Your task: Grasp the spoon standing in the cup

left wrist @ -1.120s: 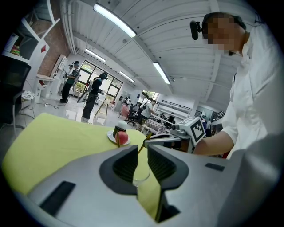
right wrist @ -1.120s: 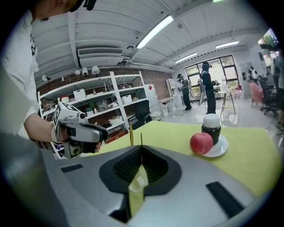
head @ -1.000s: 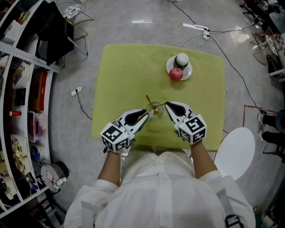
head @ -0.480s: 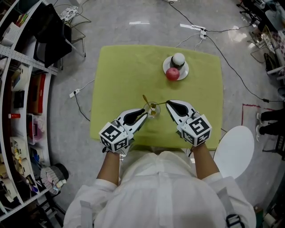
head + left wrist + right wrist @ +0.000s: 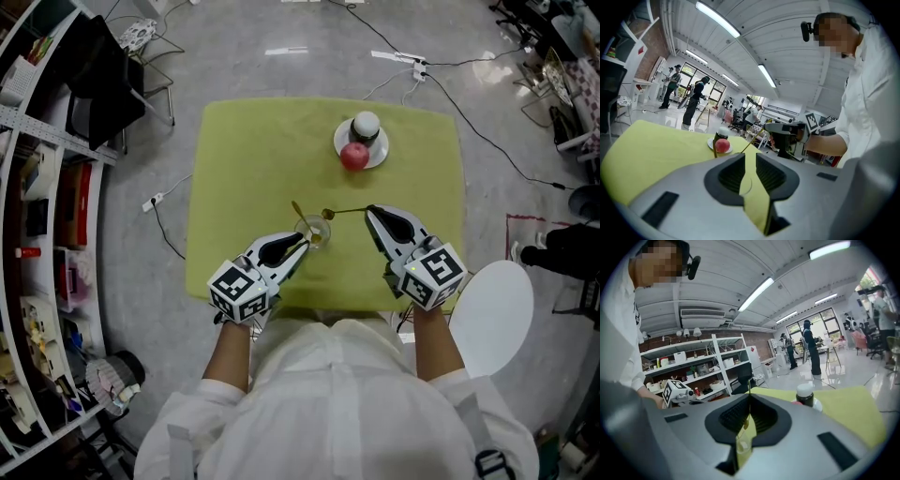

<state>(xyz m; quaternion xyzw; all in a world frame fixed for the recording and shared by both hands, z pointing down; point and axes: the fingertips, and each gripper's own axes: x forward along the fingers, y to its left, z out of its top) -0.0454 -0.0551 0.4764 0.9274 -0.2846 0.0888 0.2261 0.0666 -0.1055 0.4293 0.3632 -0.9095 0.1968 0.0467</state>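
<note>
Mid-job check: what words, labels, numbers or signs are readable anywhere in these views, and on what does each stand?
No text can be read in any view.
Left marker cube on the left hand-held gripper: black-and-white squares only, no letters.
Right marker cube on the right hand-held gripper: the same.
Jar on the plate: no label can be made out.
Shelf goods: print too small to read.

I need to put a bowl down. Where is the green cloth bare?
Bare: the green cloth left of the plate, beyond the glass cup; also its right side between plate and right hand-held gripper. Crowded: near middle, around the left hand-held gripper, cup and held spoon.
</note>
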